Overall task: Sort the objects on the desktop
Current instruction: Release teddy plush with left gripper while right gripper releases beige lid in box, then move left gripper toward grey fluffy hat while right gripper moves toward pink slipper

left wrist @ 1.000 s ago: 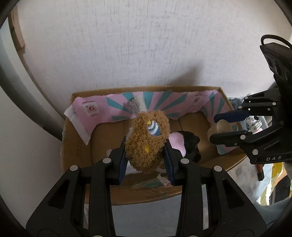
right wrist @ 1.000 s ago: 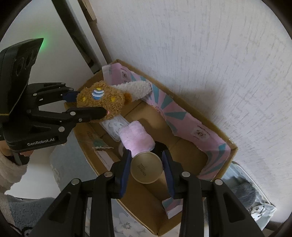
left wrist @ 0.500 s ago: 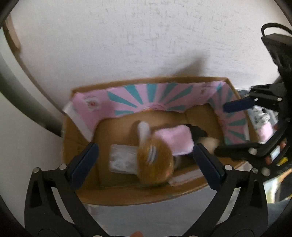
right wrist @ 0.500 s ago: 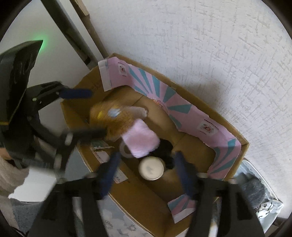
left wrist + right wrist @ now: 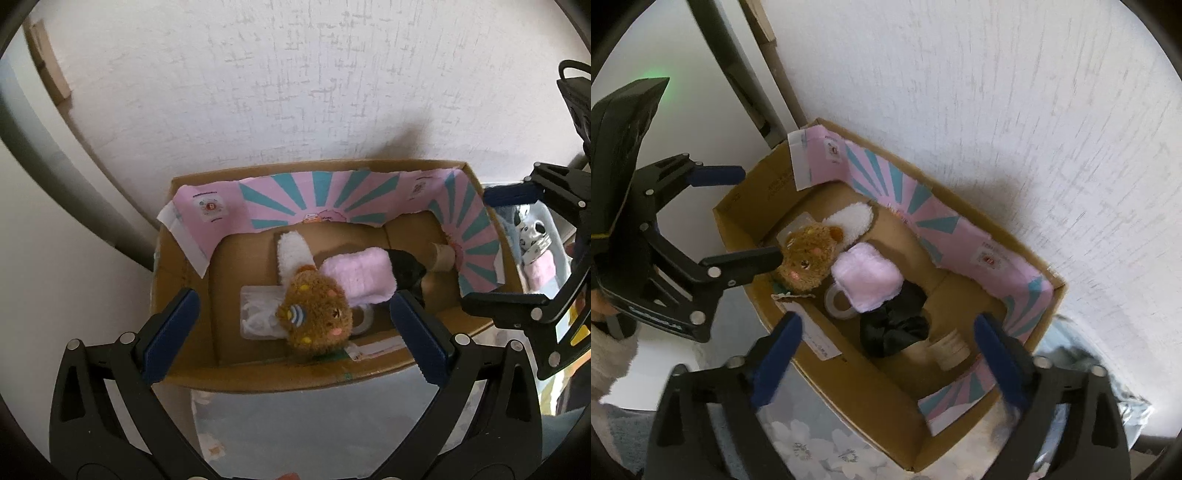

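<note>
Your left gripper (image 5: pixel 295 325) spread wide and empty, right gripper (image 5: pixel 886 350) opening – nothing between – bear (image 5: pixel 316 317), jar (image 5: pixel 951 347) lying in box (image 5: pixel 184 266).

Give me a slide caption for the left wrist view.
Open left gripper above brown plush bear lying in cardboard box.

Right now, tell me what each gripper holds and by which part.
Nothing. The left gripper is open; the right gripper's jaws are opening, empty. The brown plush and small jar lie in the box.
</note>
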A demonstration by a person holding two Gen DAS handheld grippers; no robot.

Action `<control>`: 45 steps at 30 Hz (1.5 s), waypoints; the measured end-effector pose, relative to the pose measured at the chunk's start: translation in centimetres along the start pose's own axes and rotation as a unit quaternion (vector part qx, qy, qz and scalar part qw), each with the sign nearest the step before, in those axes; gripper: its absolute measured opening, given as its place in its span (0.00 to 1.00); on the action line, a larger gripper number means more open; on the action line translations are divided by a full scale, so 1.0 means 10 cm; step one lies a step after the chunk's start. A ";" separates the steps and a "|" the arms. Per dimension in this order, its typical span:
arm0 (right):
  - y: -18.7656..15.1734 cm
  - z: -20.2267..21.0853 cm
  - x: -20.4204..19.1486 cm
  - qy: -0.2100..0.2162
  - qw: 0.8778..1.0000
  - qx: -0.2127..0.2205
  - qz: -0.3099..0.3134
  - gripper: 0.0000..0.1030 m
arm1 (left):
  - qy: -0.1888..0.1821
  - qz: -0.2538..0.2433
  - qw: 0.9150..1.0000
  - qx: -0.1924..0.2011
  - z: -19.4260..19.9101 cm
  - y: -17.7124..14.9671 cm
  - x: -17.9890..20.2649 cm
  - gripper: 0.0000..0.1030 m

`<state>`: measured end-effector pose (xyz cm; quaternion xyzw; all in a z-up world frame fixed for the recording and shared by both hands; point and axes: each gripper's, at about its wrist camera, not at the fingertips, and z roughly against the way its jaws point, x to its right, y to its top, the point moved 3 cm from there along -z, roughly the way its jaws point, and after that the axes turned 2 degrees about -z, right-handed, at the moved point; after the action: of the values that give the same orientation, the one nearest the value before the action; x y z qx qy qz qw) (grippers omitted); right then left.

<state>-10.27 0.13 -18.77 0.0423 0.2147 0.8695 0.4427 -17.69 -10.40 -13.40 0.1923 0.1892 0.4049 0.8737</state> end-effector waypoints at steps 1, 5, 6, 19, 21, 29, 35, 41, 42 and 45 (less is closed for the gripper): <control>0.00 0.03 0.00 -0.006 1.000 0.006 0.003 0.99 | 0.003 0.003 1.000 -0.001 0.02 -0.01 -0.01 1.00; 0.02 0.17 0.03 -0.021 0.999 0.028 -0.001 0.99 | -0.001 0.025 1.000 0.005 0.12 0.00 -0.05 1.00; 0.03 0.20 0.04 -0.023 0.999 0.033 -0.003 0.99 | -0.003 0.029 1.000 0.005 0.14 0.00 -0.05 1.00; -0.09 0.72 0.34 -0.024 0.998 0.036 -0.040 0.99 | -0.064 0.036 0.997 0.020 0.55 0.20 0.16 1.00; -0.14 0.91 0.43 -0.013 0.998 0.048 -0.046 0.99 | -0.059 0.023 0.997 0.031 0.65 0.25 0.26 1.00; -0.52 1.53 0.91 -0.097 0.990 0.079 -0.060 0.99 | -0.079 -0.041 0.996 0.029 0.84 0.40 0.85 1.00; -0.95 1.74 1.33 -0.105 0.985 0.080 -0.115 0.99 | -0.091 -0.063 0.993 0.041 0.84 0.45 1.38 1.00; -1.43 1.78 1.55 -0.107 0.982 0.066 -0.139 0.99 | -0.106 -0.090 0.990 0.017 0.67 0.41 2.04 1.00; -1.52 1.79 1.58 -0.104 0.982 0.064 -0.143 0.99 | -0.108 -0.094 0.990 0.013 0.62 0.40 2.17 1.00; -1.76 1.75 1.63 -0.095 0.982 0.052 -0.153 0.99 | -0.118 -0.108 0.987 -0.008 0.44 0.37 2.48 1.00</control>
<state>-2.26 27.96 -12.15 0.1141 0.2203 0.7712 0.5862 -3.03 10.39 -12.17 0.2101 0.1012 0.2840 0.9300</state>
